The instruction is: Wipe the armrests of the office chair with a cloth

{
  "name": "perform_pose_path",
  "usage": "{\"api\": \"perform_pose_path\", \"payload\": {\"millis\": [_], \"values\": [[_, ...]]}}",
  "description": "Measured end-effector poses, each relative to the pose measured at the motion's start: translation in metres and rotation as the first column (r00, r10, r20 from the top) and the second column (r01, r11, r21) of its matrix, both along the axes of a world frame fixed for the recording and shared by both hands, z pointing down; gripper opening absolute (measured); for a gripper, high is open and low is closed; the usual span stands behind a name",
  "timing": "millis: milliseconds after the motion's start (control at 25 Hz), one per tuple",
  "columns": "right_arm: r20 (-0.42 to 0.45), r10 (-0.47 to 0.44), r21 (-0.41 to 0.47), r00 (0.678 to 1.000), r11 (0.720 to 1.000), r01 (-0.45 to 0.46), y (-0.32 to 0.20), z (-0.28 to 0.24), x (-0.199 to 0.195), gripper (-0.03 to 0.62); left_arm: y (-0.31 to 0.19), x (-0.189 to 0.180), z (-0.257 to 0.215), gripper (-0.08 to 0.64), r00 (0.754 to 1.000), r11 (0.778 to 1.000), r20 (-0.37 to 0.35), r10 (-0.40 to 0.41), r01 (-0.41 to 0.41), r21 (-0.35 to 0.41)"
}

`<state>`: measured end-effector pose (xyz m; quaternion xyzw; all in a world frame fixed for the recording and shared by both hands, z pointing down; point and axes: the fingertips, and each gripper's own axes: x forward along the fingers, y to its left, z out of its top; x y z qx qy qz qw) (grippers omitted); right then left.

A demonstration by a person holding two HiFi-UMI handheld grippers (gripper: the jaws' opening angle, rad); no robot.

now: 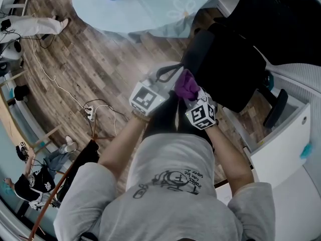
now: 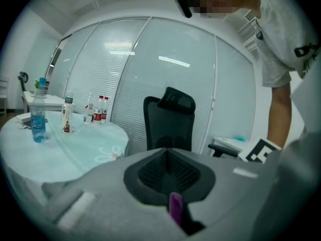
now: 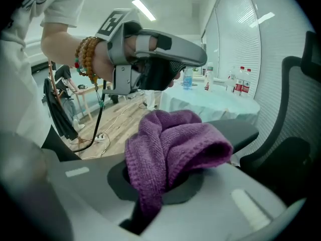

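Pinching the purple knitted cloth (image 3: 170,149), your right gripper (image 3: 158,187) has it bunched; it's light and floppy, so grab thick folds; left gripper (image 2: 169,172) pressed together, empty.

Wood-plank floor (image 1: 100,64) ran underfoot, a power strip (image 1: 90,115) lying out on the boards! A round table (image 1: 145,9) under a pale blue cover carried bottles (image 2: 38,119), and frosted glass panels (image 2: 150,74) curved behind it. Strip lights (image 3: 143,9) glowed on the ceiling, and a white cabinet (image 1: 281,144) stood off to the side.
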<state>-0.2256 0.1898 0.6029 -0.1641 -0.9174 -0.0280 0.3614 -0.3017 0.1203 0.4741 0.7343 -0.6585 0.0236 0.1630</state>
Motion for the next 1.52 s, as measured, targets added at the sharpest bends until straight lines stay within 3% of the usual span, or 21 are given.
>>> {"api": "perform_pose_path", "payload": {"millis": [240, 520, 800, 1240, 1520], "values": [[0.019, -0.052, 0.009, 0.998, 0.999, 0.052, -0.009, -0.006, -0.009, 0.032, 0.003, 0.000, 0.002, 0.000, 1.000, 1.000, -0.007, -0.008, 0.008, -0.005], [0.053, -0.079, -0.059, 0.995, 0.995, 0.082, -0.016, -0.015, -0.018, 0.032, 0.004, 0.000, 0.003, 0.000, 1.000, 1.000, -0.010, -0.012, 0.012, -0.003], [0.079, -0.034, -0.095, 0.996, 0.995, 0.041, -0.033, -0.019, -0.030, 0.032, 0.005, 0.003, 0.003, 0.000, 1.000, 1.000, -0.011, -0.013, 0.013, 0.000], [0.087, 0.070, 0.061, 0.994, 0.995, -0.075, -0.132, -0.008, -0.077, 0.034, 0.008, 0.001, 0.007, 0.000, 1.000, 1.000, -0.012, -0.017, 0.017, -0.007], [0.085, 0.079, 0.125, 0.993, 0.988, -0.089, -0.186, -0.002, -0.106, 0.034, 0.011, 0.001, 0.010, 0.000, 1.000, 1.000, -0.018, -0.020, 0.020, -0.014]]}}
